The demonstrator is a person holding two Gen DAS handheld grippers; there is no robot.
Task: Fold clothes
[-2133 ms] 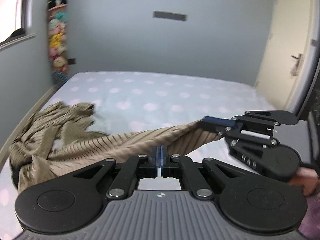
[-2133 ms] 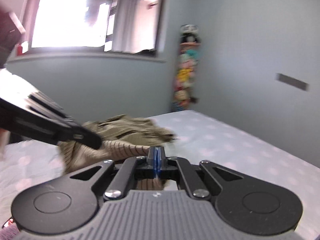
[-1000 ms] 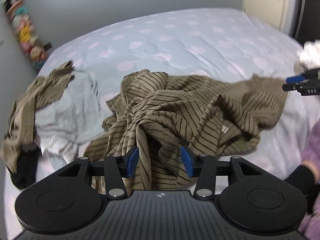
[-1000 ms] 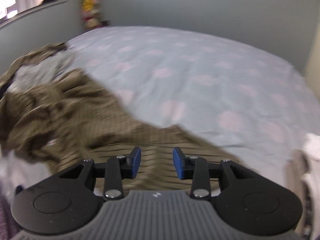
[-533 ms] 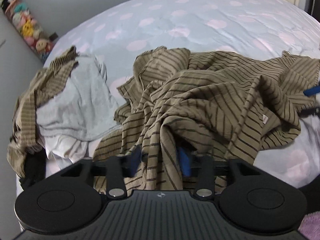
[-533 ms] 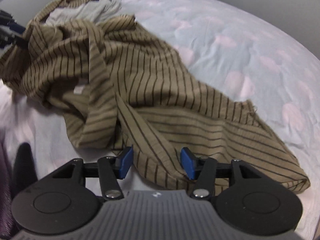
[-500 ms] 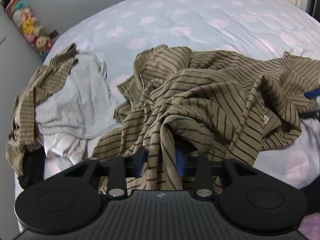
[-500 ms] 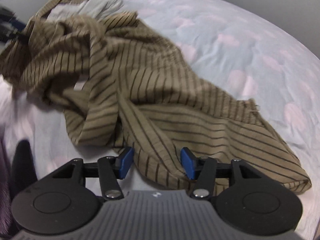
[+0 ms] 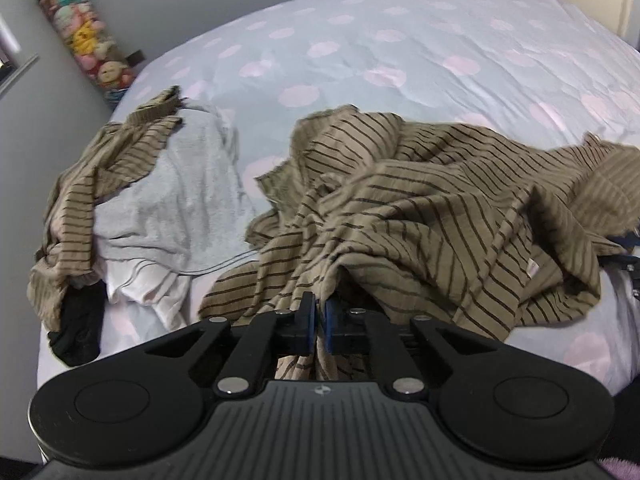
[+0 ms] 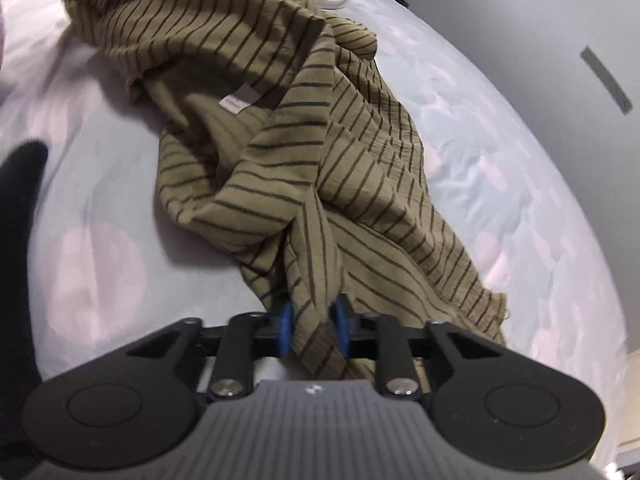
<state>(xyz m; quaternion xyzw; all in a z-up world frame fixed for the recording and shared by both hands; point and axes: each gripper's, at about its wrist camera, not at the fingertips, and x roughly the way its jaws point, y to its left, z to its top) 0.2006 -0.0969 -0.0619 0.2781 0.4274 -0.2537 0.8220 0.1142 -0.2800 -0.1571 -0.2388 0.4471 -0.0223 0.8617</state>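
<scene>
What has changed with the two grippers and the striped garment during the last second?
The left gripper has shut on a fold of the olive black-striped garment. The right gripper has narrowed around the garment's edge but is not yet fully closed. The garment still lies crumpled on the pale blue pink-dotted bedspread.

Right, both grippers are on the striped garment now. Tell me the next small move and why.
Probably finish closing the right gripper, then lift both hands up and apart. The left gripper is already pinched shut on a fold of the striped garment, while the right fingers straddle a fold with a gap left. The garment lies crumpled on the polka-dot bedspread, so it needs spreading before folding.
</scene>
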